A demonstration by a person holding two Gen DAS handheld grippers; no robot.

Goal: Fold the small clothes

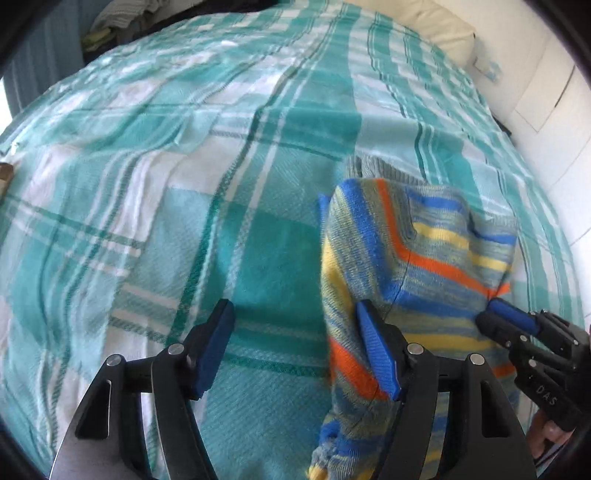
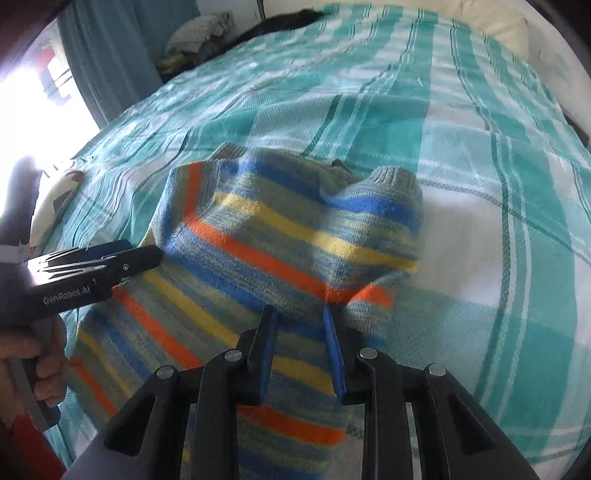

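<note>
A knitted sweater [image 1: 417, 258] [image 2: 280, 236] striped blue, orange, yellow and grey lies bunched on the teal plaid blanket [image 1: 184, 184] [image 2: 480, 184]. My left gripper [image 1: 295, 310] [image 2: 129, 254] is open at the sweater's left edge. Its right finger [image 1: 376, 347] rests over the knit, its left finger over bare blanket. My right gripper [image 2: 298, 314] [image 1: 498, 310] is shut on a raised fold of the sweater near an orange stripe. Two ribbed grey cuffs [image 2: 399, 181] point away from me. A hand [image 2: 33, 354] holds the left gripper's handle.
A cream pillow [image 1: 443, 26] [image 2: 495, 22] lies at the far end of the bed. A pile of clothes [image 1: 122, 14] [image 2: 199, 33] sits at the far left by a curtain. A white wall [image 1: 546, 110] runs along the right side. Bare blanket spreads left of the sweater.
</note>
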